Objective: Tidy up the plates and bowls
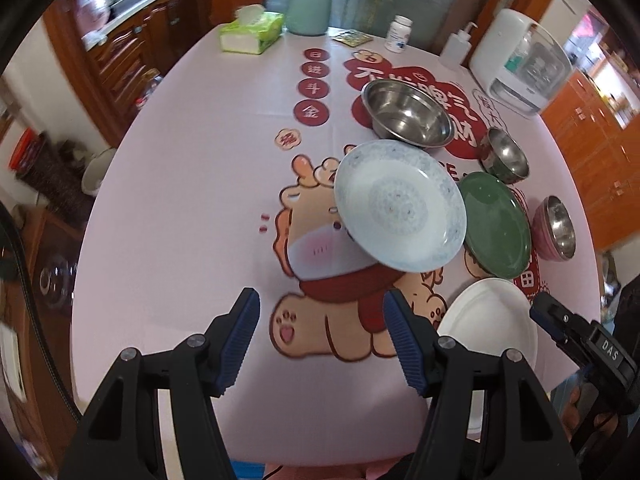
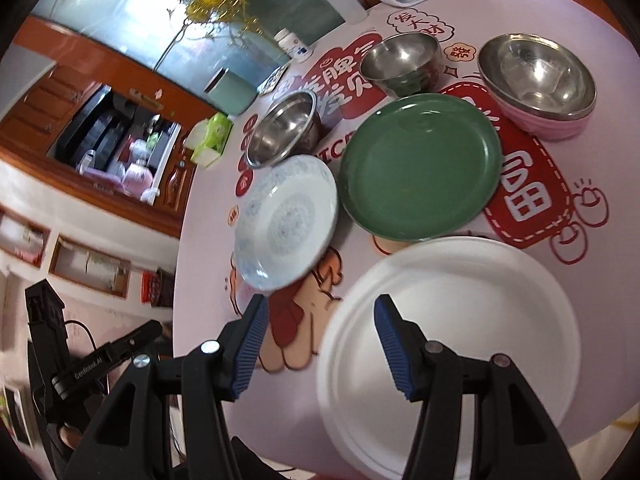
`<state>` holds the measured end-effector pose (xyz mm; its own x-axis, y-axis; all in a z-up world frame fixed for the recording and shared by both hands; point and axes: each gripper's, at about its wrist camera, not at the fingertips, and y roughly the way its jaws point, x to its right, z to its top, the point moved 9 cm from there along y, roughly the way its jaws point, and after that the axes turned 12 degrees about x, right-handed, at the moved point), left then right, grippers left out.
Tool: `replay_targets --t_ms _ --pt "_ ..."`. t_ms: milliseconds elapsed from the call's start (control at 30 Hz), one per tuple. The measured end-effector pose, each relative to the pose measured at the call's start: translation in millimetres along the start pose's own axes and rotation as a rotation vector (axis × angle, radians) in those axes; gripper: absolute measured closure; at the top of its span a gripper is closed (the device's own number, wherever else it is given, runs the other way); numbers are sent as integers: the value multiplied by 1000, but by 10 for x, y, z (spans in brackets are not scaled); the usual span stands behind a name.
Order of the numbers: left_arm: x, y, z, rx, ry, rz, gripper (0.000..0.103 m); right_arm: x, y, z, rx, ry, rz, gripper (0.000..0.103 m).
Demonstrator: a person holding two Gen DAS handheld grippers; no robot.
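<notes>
My left gripper (image 1: 320,340) is parted with nothing between its ribbed blue pads, above the smooth printed tablecloth (image 1: 200,200). My right gripper (image 2: 320,344) is also parted and empty, its right finger over the matte white plate (image 2: 460,320) at lower right. Mid-frame lies a glossy round patterned plate (image 1: 400,204), beside a green plate (image 1: 498,224). Above them sit a wide steel bowl (image 1: 408,114), a smaller steel bowl (image 1: 505,154), and a pink-walled steel bowl (image 1: 556,226) at right.

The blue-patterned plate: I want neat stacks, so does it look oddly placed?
Yes. The blue-patterned plate sits tilted, its near edge raised off the tablecloth, apparently overlapping the green plate.
</notes>
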<state>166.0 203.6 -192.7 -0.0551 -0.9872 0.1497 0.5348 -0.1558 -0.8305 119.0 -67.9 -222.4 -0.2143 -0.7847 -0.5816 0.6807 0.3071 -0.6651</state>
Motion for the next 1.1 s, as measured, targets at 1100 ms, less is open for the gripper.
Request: replay_targets --t_ms 1100 --pt "131 1338 806 -143 238 -147 40 -52 944 69 9 116 -85 48"
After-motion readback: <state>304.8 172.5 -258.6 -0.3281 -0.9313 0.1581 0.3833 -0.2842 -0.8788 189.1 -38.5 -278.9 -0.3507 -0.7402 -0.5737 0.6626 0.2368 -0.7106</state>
